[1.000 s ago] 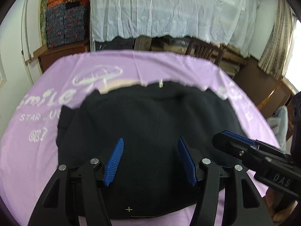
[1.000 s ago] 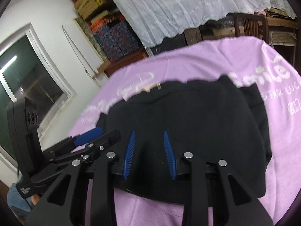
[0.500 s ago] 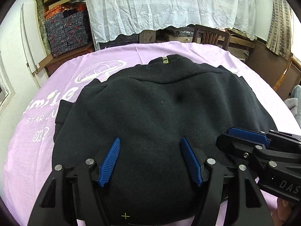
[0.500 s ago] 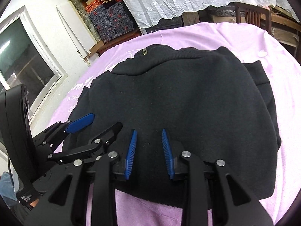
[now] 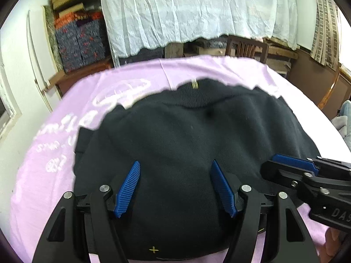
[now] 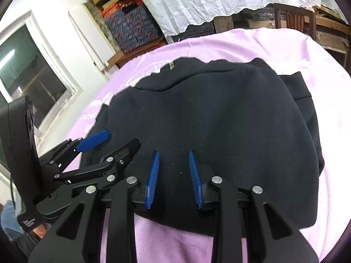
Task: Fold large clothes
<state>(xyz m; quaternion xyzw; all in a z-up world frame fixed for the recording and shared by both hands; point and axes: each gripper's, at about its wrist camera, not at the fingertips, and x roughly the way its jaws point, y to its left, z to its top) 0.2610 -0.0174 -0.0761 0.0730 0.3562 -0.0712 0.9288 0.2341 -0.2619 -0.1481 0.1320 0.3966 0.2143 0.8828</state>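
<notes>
Both cameras have tipped back up since half a second ago: more of the far room shows again, and the black sweater (image 5: 197,144) takes up less of each view. Sweater itself lies in the same spot, folded into a rounded bulk on the lilac cloth (image 5: 43,175), collar with a small gold tag at the far edge. A flat dark flap pokes out at its left side, another at its right side in the right wrist view (image 6: 298,87).

Left gripper (image 5: 175,188): jaws spread wide, blue pads (image 5: 128,191) apart over the near part of the sweater, nothing between them. Whether the pads touch the fabric is unclear.

Right gripper (image 6: 173,178): jaws parted, narrower gap than the left, blue pads (image 6: 153,180) over the near edge of the sweater, not pinching anything. It sits just right of the left gripper; each shows in the other's view.

White printed lettering (image 5: 54,144) on the cloth, left of the sweater. Far side: white lace curtain (image 5: 186,13), stacked patterned boxes (image 5: 79,41) at far left, wooden chair (image 5: 245,48). Window (image 6: 26,74) on the left wall.
</notes>
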